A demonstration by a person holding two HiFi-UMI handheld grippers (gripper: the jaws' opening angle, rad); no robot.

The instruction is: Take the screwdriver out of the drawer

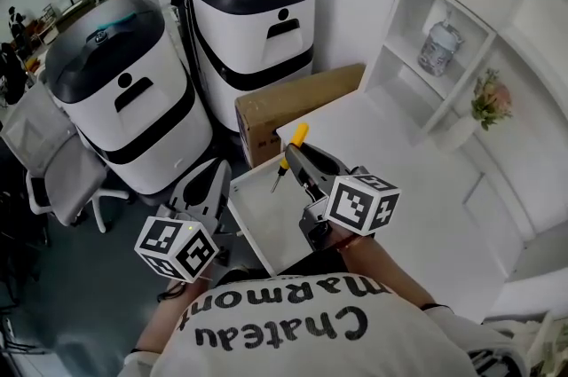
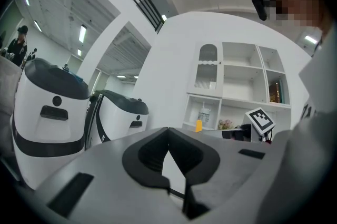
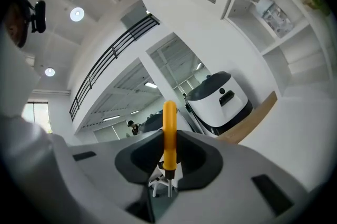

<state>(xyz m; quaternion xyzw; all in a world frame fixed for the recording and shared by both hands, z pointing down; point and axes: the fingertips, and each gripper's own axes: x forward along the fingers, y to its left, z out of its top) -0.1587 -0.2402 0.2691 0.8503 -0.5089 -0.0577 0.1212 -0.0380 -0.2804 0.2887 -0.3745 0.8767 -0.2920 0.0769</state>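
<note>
Grey left claw [image 1: 215, 168] and right claw [image 1: 296, 157], marker cubes [image 1: 177, 247], lettered white shirt [image 1: 302, 333].

The screwdriver [image 1: 299, 136] has a yellow handle and a thin metal shaft. The right gripper [image 3: 168, 136] clamps it by the handle. It is tilted, handle up and tip down, over the white drawer [image 1: 266, 217], which stands pulled open.

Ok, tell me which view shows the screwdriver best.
The right gripper view: the screwdriver fills the centre, orange handle clamped between the right gripper's jaws, metal tip below. The head view shows it small, above the open drawer. The left gripper view shows only an orange speck, probably its handle.
</note>
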